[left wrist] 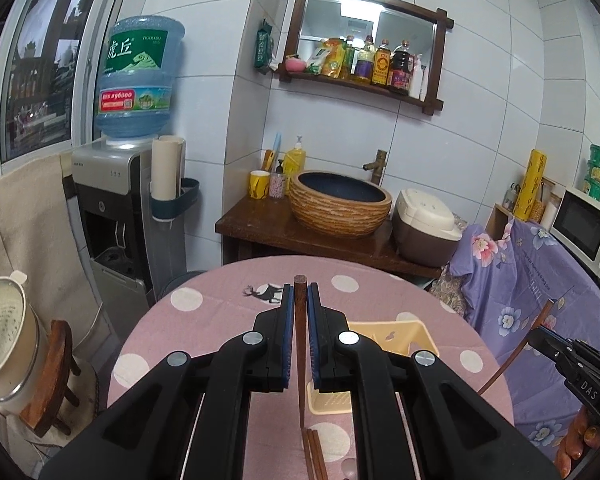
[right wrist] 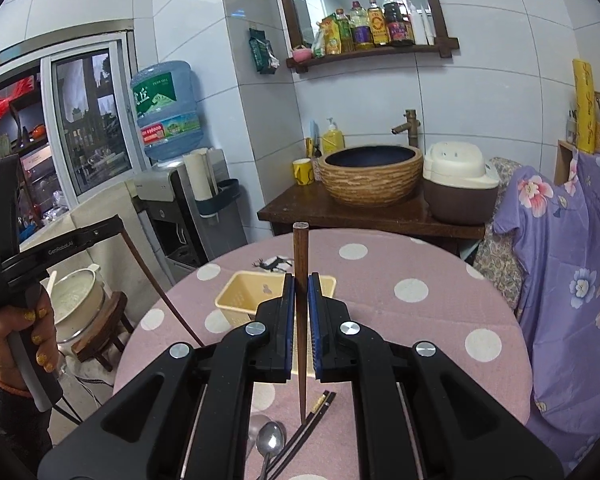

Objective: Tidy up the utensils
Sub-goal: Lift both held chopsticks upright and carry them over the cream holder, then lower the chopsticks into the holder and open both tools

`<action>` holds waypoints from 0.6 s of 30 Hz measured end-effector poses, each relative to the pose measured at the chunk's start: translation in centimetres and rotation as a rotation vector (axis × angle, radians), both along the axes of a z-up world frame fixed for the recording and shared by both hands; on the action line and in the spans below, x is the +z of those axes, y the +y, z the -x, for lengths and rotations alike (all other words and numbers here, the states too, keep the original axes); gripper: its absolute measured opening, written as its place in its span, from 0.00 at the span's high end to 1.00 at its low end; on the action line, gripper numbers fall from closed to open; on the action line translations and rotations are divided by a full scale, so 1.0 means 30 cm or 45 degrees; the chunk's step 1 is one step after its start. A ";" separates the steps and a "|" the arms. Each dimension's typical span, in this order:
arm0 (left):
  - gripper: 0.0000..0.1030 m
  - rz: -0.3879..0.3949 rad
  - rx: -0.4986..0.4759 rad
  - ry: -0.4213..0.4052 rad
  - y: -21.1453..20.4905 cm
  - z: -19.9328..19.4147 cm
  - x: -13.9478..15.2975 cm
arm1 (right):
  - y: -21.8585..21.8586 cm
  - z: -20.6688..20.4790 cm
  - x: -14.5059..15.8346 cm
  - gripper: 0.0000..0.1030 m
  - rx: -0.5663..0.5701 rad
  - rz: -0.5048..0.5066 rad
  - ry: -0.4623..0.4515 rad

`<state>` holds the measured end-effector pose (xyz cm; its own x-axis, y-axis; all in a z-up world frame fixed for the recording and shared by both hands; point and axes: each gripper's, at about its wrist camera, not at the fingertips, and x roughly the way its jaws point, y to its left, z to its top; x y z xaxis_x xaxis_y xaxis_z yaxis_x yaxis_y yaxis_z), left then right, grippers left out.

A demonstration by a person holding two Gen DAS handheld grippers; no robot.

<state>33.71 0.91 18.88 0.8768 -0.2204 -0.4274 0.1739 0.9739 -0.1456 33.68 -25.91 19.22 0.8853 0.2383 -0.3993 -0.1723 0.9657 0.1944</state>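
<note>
Two chopsticks are off the table, one in each of your grippers. Your left gripper (left wrist: 299, 292) has its fingers (left wrist: 286, 320) closed on a brown wooden chopstick (left wrist: 299, 344), which stands nearly upright between the blue pads, blunt end up and thin tip pointing down toward the pink dotted table (left wrist: 220, 304). Your right gripper (right wrist: 300, 284) grips a second wooden chopstick (right wrist: 300, 320) the same way, its fingers clamped on the shaft with the thick end well above the pads.

Take the cream slotted basket (right wrist: 240, 296) as your landmark. It sits on the table, beyond the right gripper's fingers and partly hidden by them; in the left wrist view it lies to the right of and behind the left gripper's fingers. On the near side of the basket, toward you, a pair of dark chopsticks (right wrist: 314, 416) lies flat on the cloth, and just beside them rest two metal spoons (right wrist: 270, 440). In the left wrist view, more brown chopsticks (left wrist: 314, 456) lie on the table nearer to you than the basket.

Your left hand (right wrist: 24, 332) shows left of the basket, wrapped around the gripper's handle.
</note>
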 end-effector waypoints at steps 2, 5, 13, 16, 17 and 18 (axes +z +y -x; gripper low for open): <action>0.93 0.019 -0.013 -0.021 0.006 0.006 0.052 | 0.000 0.005 0.049 0.93 0.010 0.001 -0.032; 0.93 0.056 -0.032 -0.060 0.008 0.011 0.143 | 0.003 0.001 0.138 0.93 0.025 -0.004 -0.078; 0.93 0.083 -0.034 -0.173 -0.067 -0.021 0.333 | 0.031 -0.080 0.337 0.93 -0.028 0.007 -0.209; 0.93 0.079 -0.021 -0.175 -0.101 -0.057 0.321 | 0.048 -0.131 0.341 0.93 -0.054 0.010 -0.218; 0.93 0.077 -0.017 -0.171 -0.110 -0.069 0.307 | 0.052 -0.147 0.334 0.93 -0.061 0.013 -0.217; 0.93 0.072 -0.009 -0.168 -0.119 -0.082 0.289 | 0.055 -0.166 0.318 0.93 -0.070 0.012 -0.207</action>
